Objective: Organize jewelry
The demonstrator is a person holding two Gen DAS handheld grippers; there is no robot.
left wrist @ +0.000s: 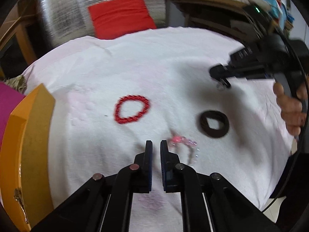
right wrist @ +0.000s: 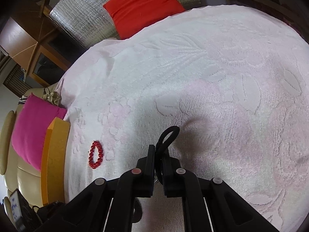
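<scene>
**Right tongs carry a cord, left tongs empty among the loose pieces**

Pale pink embossed towelling covers the desk, with a red cushion and silver quilted padding behind it and an orange box at the left edge. I judge that box to be where the jewelry goes, though I cannot see inside it.

My right tongs are pinched tight on a thin black cord; its loop sticks out past the tips, lifted above the cloth. In the left view something small and clear dangles under those tongs, too blurred to name.

My left tongs stand narrow, only a slim gap between the pads, and nothing sits in that gap. Just to their right lies a pink and clear beaded bracelet, smeared by blur. A red beaded bracelet rests further out on the towelling, nearer the box, and a dark flat ring-shaped bangle lies to the right, apart from both.

As I read it, the step in hand is ferrying the cord piece to storage while three pieces wait. Next I should swing the right tongs across to the box without snagging the loop, then spread the left tongs and settle them over the pink bracelet.
</scene>
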